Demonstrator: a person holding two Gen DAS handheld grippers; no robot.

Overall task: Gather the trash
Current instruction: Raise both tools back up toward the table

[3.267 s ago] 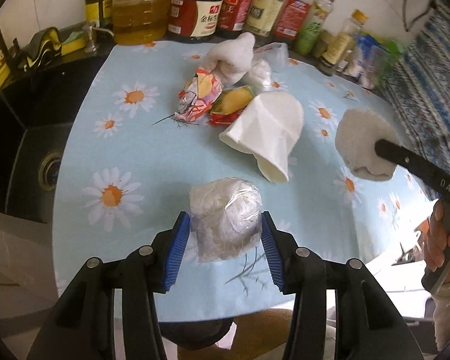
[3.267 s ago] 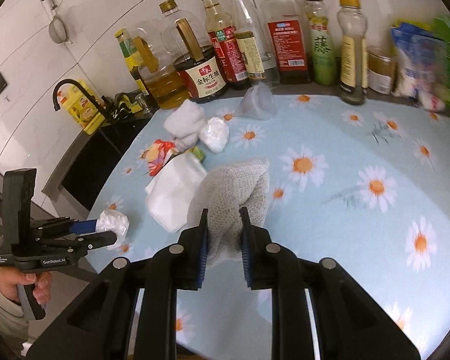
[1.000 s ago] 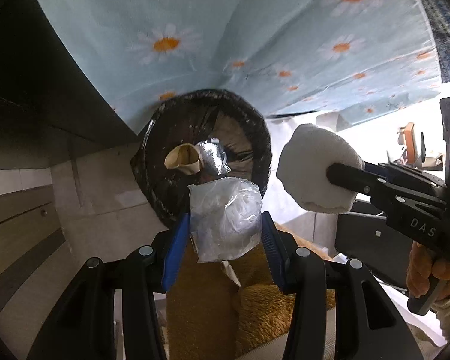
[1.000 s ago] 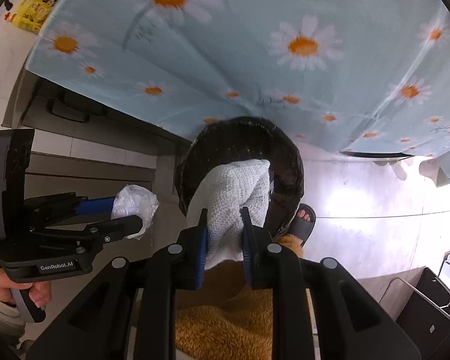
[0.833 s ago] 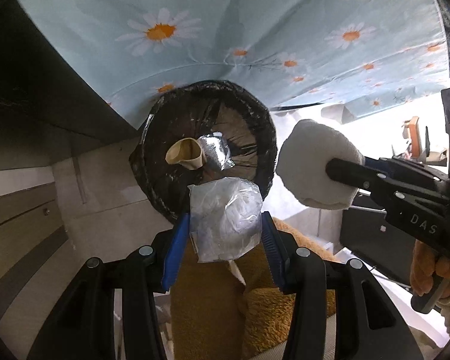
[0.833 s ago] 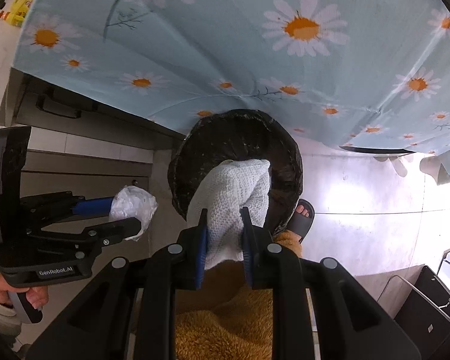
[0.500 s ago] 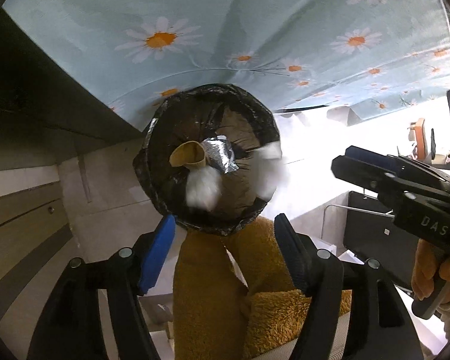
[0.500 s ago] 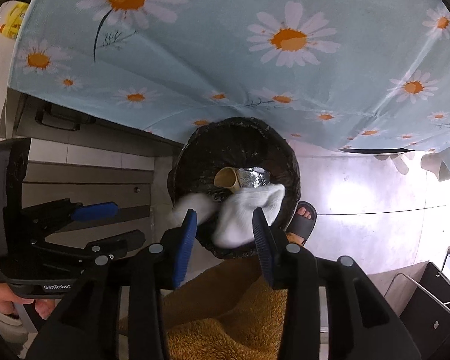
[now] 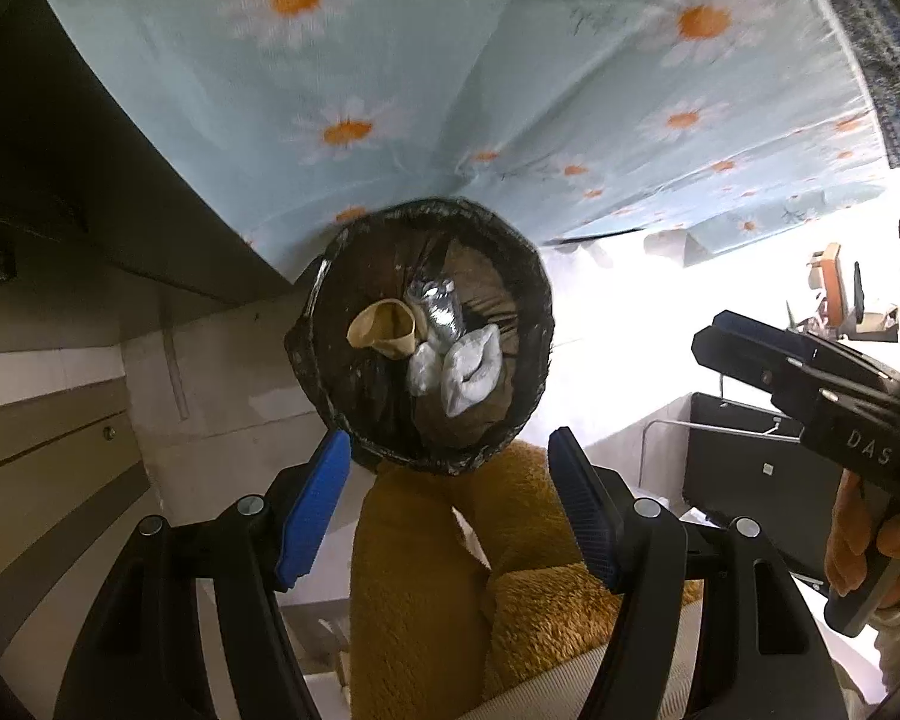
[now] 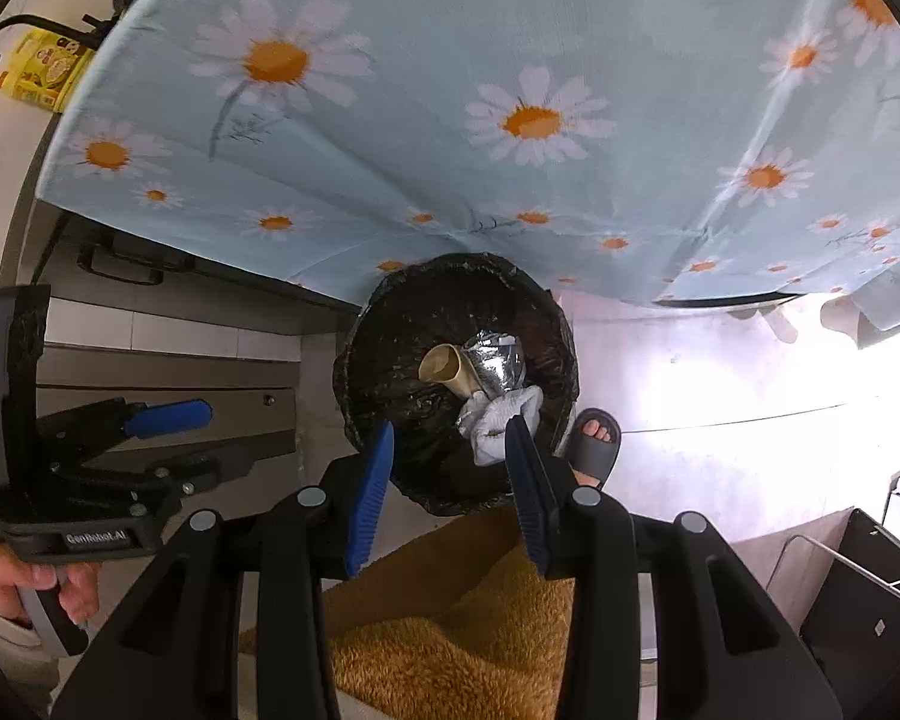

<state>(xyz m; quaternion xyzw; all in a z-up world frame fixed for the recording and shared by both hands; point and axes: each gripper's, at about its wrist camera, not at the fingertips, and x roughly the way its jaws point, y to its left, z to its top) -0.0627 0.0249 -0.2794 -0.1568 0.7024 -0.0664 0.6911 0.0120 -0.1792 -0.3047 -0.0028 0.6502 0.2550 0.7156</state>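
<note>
Both of my grippers are spread wide with nothing between the pads: the left gripper (image 9: 447,504) and the right gripper (image 10: 447,495) each hang above the bin (image 10: 354,384), which sits low on the floor under the edge of the daisy tablecloth (image 10: 510,48). Nearest me, below the fingers, are my own brown fleece trousers (image 9: 426,588) and a foot in a grey slipper (image 10: 597,441), just beside the bin's right wall.

Inside the black liner lie the white cloth wad (image 9: 471,369) and the clear plastic bundle (image 9: 423,366), touching each other, next to a tan paper cup (image 9: 384,330) and some crumpled foil (image 10: 498,360). All sit well below my fingertips, deep in the bin, so I judge this drop finished.

Main risk from here, as I see it: raising the grippers toward the table, a finger could catch the overhanging cloth and drag whatever stands on it. The table top is out of view, so I cannot tell what trash remains. The slipper could also nudge the bin.
</note>
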